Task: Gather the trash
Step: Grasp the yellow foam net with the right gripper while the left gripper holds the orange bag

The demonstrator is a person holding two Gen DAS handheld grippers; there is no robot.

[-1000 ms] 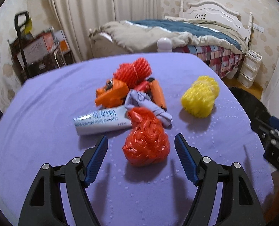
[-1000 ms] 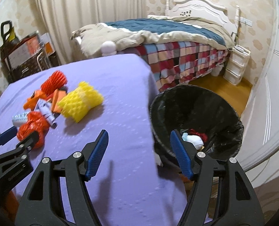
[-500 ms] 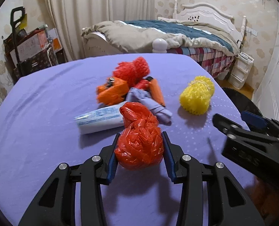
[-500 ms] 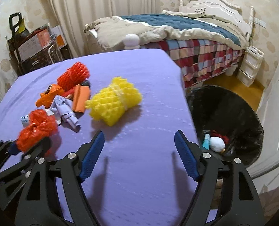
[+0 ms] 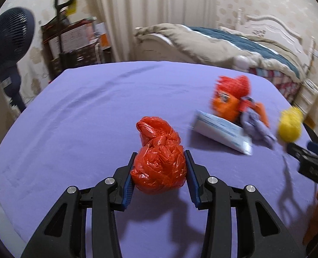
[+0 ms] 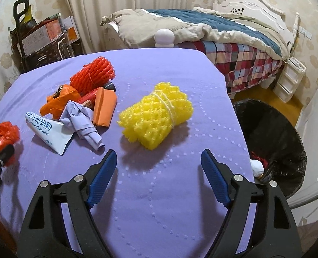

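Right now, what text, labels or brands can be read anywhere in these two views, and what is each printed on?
"camel milk powder": on the white sachet, under a line of large Chinese characters, in the right wrist view.
Smaller print lower on the sachet: too small to read.
Print on the orange wrapper: too creased to read.
Labels on the cardboard boxes by the curtain: too small to read.
In the left wrist view, all print is blurred.

Your left gripper (image 5: 160, 173) clamps the red plastic bag (image 5: 159, 163) over the purple tablecloth (image 5: 83, 118). At two o'clock lie the white sachet (image 5: 222, 132), orange wrappers (image 5: 226, 106) and yellow foam net (image 5: 289, 125).
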